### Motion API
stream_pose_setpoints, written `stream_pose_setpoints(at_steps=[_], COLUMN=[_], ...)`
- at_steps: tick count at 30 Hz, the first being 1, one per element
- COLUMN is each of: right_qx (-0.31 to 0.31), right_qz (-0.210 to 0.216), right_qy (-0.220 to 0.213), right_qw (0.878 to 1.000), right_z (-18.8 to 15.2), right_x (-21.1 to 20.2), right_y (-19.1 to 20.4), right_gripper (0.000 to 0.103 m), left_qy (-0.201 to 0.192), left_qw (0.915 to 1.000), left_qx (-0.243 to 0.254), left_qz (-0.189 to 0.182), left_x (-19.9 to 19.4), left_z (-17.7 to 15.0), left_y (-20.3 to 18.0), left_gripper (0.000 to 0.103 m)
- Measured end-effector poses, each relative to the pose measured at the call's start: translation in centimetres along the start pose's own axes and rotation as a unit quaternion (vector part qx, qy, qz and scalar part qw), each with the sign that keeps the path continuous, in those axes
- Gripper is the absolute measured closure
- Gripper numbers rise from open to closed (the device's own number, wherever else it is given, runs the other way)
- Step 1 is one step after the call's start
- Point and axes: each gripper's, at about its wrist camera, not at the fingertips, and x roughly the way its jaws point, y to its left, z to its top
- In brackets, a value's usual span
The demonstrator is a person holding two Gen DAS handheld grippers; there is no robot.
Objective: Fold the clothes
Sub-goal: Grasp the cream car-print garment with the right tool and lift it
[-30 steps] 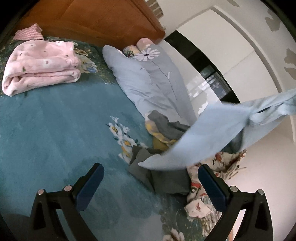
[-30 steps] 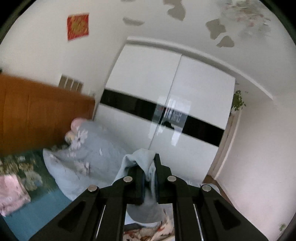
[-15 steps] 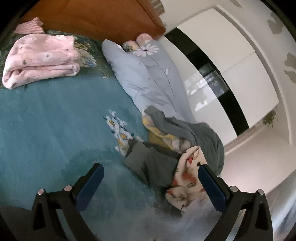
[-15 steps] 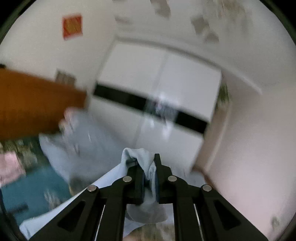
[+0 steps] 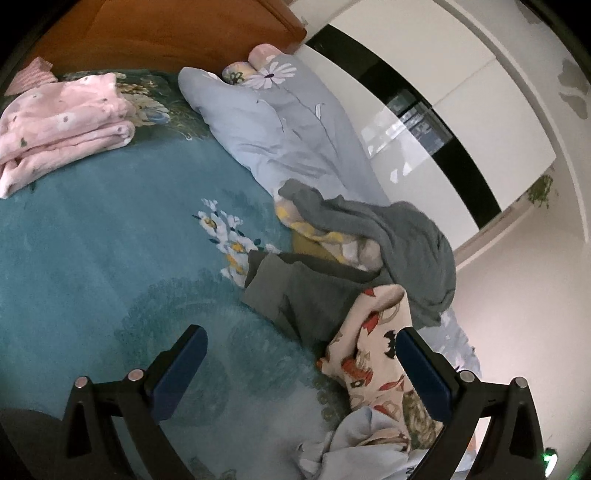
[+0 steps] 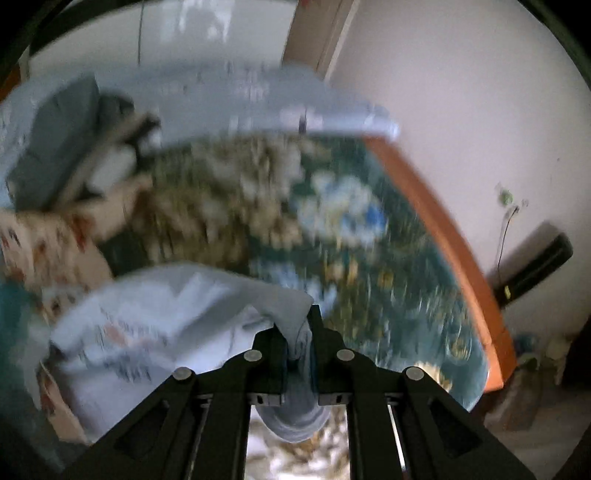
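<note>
My right gripper [image 6: 298, 332] points down at the bed with a bunch of the light blue garment [image 6: 166, 314] pinched between its pads; its jaws are opening. The garment spreads to the left of the fingers, and the picture is blurred by motion. In the left wrist view the same garment [image 5: 354, 439] lies crumpled at the bottom, beside my right finger. My left gripper [image 5: 299, 332] stands open over the teal blanket [image 5: 92, 240] with nothing between its fingers. Just ahead lies a pile: a cream printed piece [image 5: 373, 350], a dark olive piece [image 5: 295, 288] and a grey one [image 5: 406, 236].
A folded pink garment [image 5: 62, 122] lies at the far left near the wooden headboard [image 5: 166, 33]. A blue-grey duvet [image 5: 280, 129] runs along the bed's far side. A white wardrobe [image 5: 443, 74] stands behind. The bed's orange edge [image 6: 443, 221] curves at the right.
My right gripper swung down from facing the wardrobe to facing the bed, carrying the light blue garment. In the left wrist view the garment dropped from mid-air to the bottom edge.
</note>
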Motion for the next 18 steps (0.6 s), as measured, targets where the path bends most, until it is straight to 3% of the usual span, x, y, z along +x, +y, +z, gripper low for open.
stream_pose_setpoints(at_steps=[1, 3, 4, 5, 7, 9, 12, 16, 18], right_qx=[-0.019, -0.058, -0.079, -0.097, -0.129, -0.160, -0.213, -0.267, -0.296], right_qz=[0.001, 0.002, 0.005, 0.014, 0.042, 0.081, 0.148, 0.208, 0.212], right_qy=[0.008, 0.018, 0.012, -0.001, -0.040, -0.072, -0.093, -0.058, -0.055], right_qw=[1.000, 0.998, 0.997, 0.995, 0.990, 0.981, 0.961, 0.939, 0.930], right_z=[-0.4, -0.9, -0.6, -0.2, 0.9, 2.1, 3.4, 4.6, 4.9], right_x=[0.2, 0.2, -0.8, -2.0, -4.7, -6.2, -5.5, -1.2, 0.5], right_y=[0.2, 0.7, 1.4, 2.1, 3.9, 6.8, 13.8, 24.5, 29.2], right_gripper=[0.083, 0.060, 0.055, 0.047, 0.041, 0.027, 0.026, 0.026, 0.027], left_qy=[0.003, 0.006, 0.007, 0.007, 0.011, 0.017, 0.025, 0.017, 0.011], left_qw=[1.0000, 1.0000, 1.0000, 1.0000, 0.9999, 0.9999, 0.9994, 0.9993, 0.9995], left_qx=[0.001, 0.002, 0.002, 0.000, -0.003, 0.003, 0.021, 0.025, 0.011], left_qz=[0.002, 0.004, 0.004, 0.004, 0.002, 0.003, 0.011, 0.022, 0.026], left_x=[0.1, 0.2, 0.3, 0.3, 0.6, 1.0, 1.4, 1.3, 1.2], left_z=[0.0, 0.0, 0.0, 0.0, -0.1, -0.2, -0.4, -0.4, -0.3], left_y=[-0.1, 0.0, 0.0, 0.1, 0.1, -0.2, -0.8, -0.6, 0.0], left_gripper=[0.000, 0.000, 0.000, 0.000, 0.000, 0.000, 0.000, 0.000, 0.000])
